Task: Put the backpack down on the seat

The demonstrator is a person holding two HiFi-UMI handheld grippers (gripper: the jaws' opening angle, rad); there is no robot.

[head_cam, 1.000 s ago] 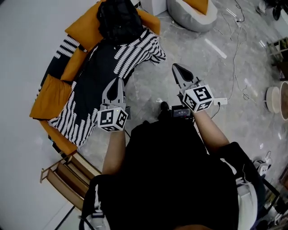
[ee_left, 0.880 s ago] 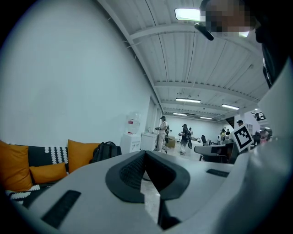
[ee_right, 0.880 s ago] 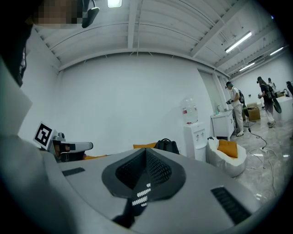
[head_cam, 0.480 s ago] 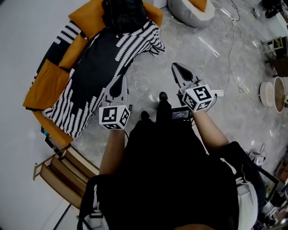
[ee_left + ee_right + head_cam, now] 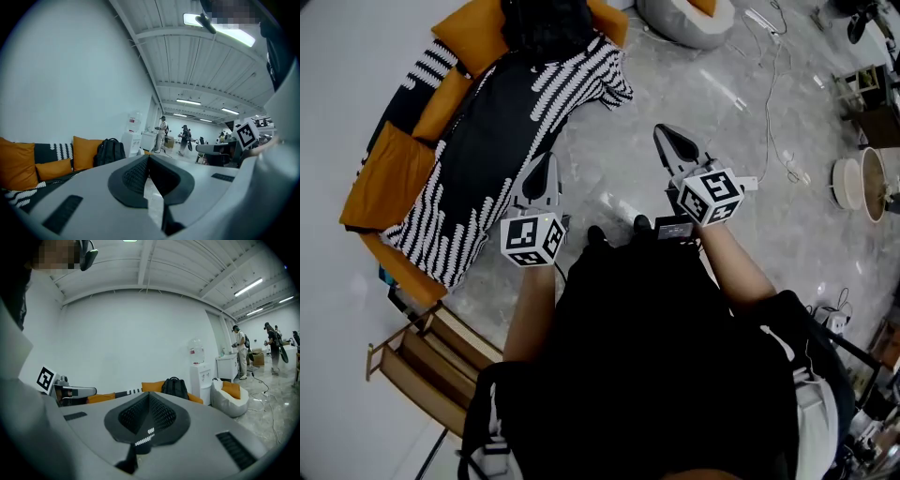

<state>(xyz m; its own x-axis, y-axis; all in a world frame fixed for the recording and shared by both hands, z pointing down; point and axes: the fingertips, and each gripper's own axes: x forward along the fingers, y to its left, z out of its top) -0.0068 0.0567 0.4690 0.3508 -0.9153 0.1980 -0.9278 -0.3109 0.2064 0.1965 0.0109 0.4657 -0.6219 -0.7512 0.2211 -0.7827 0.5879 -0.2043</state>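
Standing here, I can't read a single word, number or brand name. The cube (image 5: 532, 240) at the back of the left gripper (image 5: 546, 164) and the cube (image 5: 712, 195) behind the right gripper (image 5: 666, 136) carry only black-and-white square code patterns, no letters. The water cooler (image 5: 199, 373) far ahead of the right gripper has a reddish label, too small to read.

Open floor (image 5: 619, 155) ahead; backpack (image 5: 546, 23) on sofa (image 5: 394, 178) end.

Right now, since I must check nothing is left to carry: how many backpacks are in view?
1: the black backpack stands at the far end of the sofa, between orange cushions. The distant people may carry others, too small to tell.
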